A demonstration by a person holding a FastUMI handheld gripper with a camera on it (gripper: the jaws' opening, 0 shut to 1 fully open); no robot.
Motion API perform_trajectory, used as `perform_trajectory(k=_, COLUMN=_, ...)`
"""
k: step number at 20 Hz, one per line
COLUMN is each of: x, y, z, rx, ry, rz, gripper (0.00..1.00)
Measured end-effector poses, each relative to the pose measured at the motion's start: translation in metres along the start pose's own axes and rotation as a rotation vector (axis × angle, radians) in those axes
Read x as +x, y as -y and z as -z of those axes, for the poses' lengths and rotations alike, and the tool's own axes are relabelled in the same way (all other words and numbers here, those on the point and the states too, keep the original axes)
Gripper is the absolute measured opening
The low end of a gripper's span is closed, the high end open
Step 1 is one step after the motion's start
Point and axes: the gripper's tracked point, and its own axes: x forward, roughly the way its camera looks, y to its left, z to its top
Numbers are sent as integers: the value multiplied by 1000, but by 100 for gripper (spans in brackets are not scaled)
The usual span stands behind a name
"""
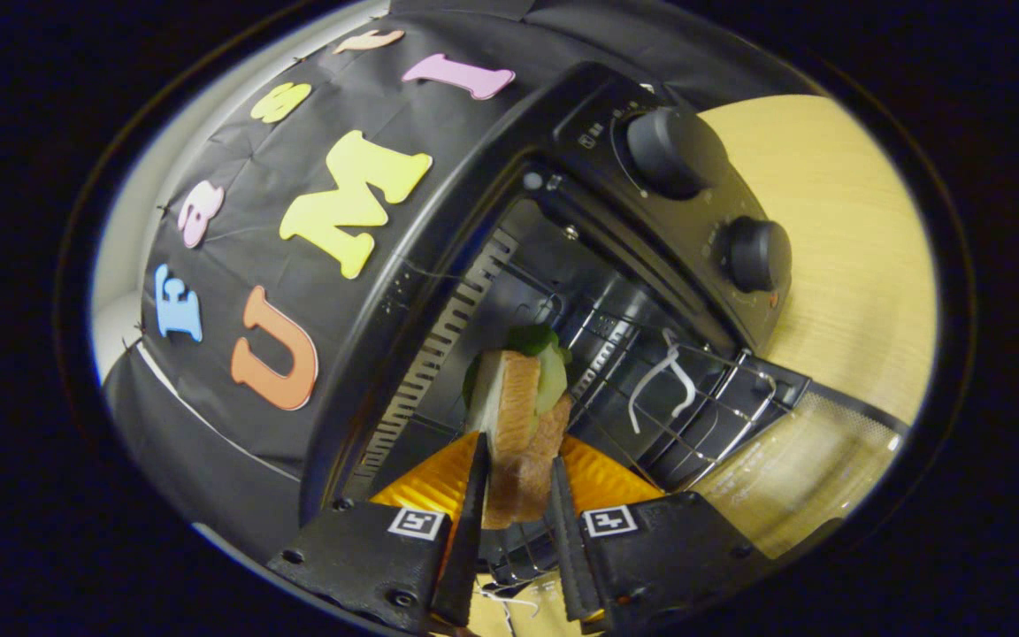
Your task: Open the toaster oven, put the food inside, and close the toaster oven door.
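My gripper (517, 491) is shut on a sandwich (523, 416) of bread slices with green filling, which sticks out ahead of the fingertips. The black toaster oven (651, 230) stands just beyond, tilted in the view, with its glass door (792, 469) folded down open. The sandwich hangs in front of the oven's mouth, over the near end of the wire rack (678, 398). Two round knobs (678, 150) sit on the oven's control panel.
The oven rests on a light wooden table (837, 221). An orange ridged surface (602, 478) lies under the fingers at the rack's near end. A white wire handle (664, 380) lies on the rack. Black cloth wall (235, 372) stands beside the oven.
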Motion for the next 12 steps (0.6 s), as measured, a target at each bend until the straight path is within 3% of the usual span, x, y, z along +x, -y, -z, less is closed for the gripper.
perform_trajectory(k=3, x=2, y=-5, z=1, rx=-71, ry=-36, rz=-14, gripper=47)
perform_trajectory(k=5, x=4, y=-3, z=0, rx=-166, ry=-69, rz=0, gripper=55)
perform_trajectory(k=11, x=4, y=-6, z=13, rx=-463, ry=-112, rz=54, gripper=83)
perform_trajectory(k=12, x=2, y=-3, z=12, rx=-526, ry=-115, rz=82, gripper=93)
